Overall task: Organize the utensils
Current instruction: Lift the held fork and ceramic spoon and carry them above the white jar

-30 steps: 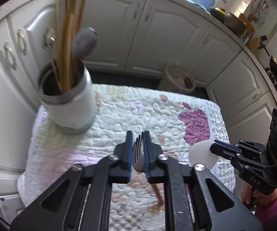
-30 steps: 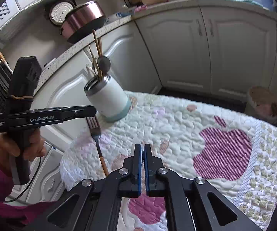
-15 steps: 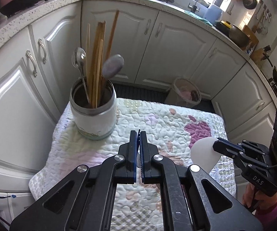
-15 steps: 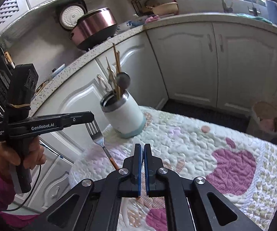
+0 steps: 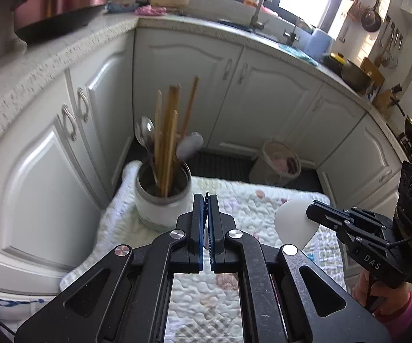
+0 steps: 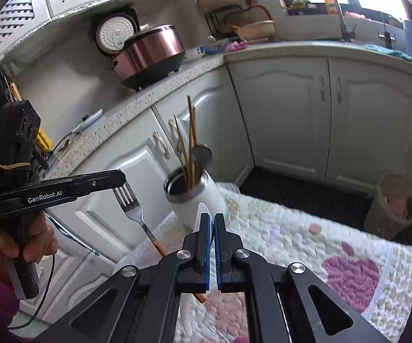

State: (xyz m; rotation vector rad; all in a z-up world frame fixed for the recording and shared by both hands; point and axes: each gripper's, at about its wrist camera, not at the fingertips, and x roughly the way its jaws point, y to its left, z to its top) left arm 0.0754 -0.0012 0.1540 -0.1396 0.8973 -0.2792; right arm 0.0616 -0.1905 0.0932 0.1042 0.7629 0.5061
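Note:
A white utensil jar (image 5: 163,203) (image 6: 197,200) stands at the near left corner of a quilted cloth (image 5: 249,197). It holds wooden chopsticks (image 5: 166,131), a metal spoon and a grey spoon. My left gripper (image 5: 206,200) (image 6: 120,178) is shut on a fork (image 6: 130,203) with a wooden handle, tines up, lifted beside the jar. My right gripper (image 6: 211,218) (image 5: 310,211) is shut on a white spoon (image 5: 294,223) (image 6: 201,214), raised above the cloth (image 6: 291,234) to the right of the jar.
White cabinet doors (image 5: 263,100) wrap around behind and to the left of the cloth. A small bin (image 5: 280,165) (image 6: 394,203) sits on the dark floor mat. A rice cooker (image 6: 148,54) stands on the speckled counter above.
Both grippers have risen and drawn back from the jar, which now looks smaller and lower. The fork and the white spoon stay gripped.

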